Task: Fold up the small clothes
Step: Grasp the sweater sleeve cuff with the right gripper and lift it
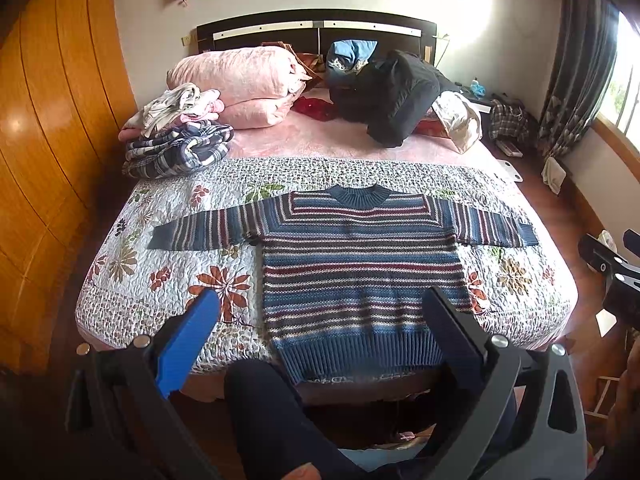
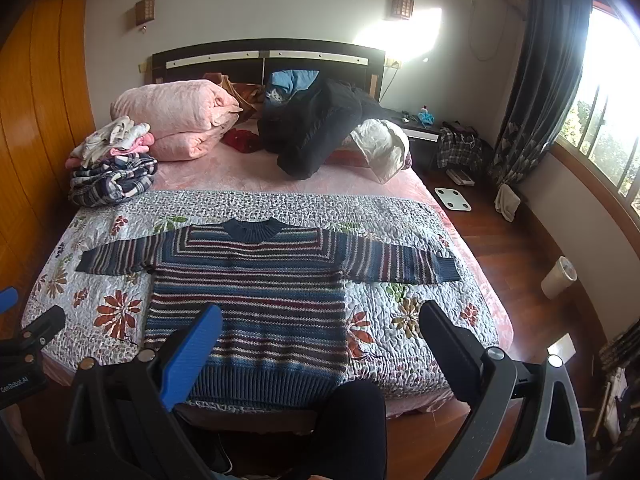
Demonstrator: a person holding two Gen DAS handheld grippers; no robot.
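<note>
A small striped knit sweater [image 1: 360, 272] [image 2: 256, 292], blue with dark red and white bands, lies flat on the floral quilt [image 1: 160, 280] [image 2: 100, 280] at the foot of the bed. Both sleeves are spread out sideways and the collar points toward the headboard. My left gripper [image 1: 320, 308] hovers open above the hem end, holding nothing. My right gripper [image 2: 320, 316] is also open and empty, held over the sweater's lower right side. Each gripper shows at the edge of the other's view.
A pile of folded clothes [image 1: 176, 140] [image 2: 112, 168] sits at the bed's far left, pink bedding [image 1: 240, 80] and a black jacket [image 1: 392, 96] behind it. The person's dark-clad leg [image 1: 272, 420] [image 2: 352, 428] stands against the bed's foot. A wooden wardrobe [image 1: 48, 160] is at left; a scale [image 2: 452, 199] and bin [image 2: 560, 276] are on the floor at right.
</note>
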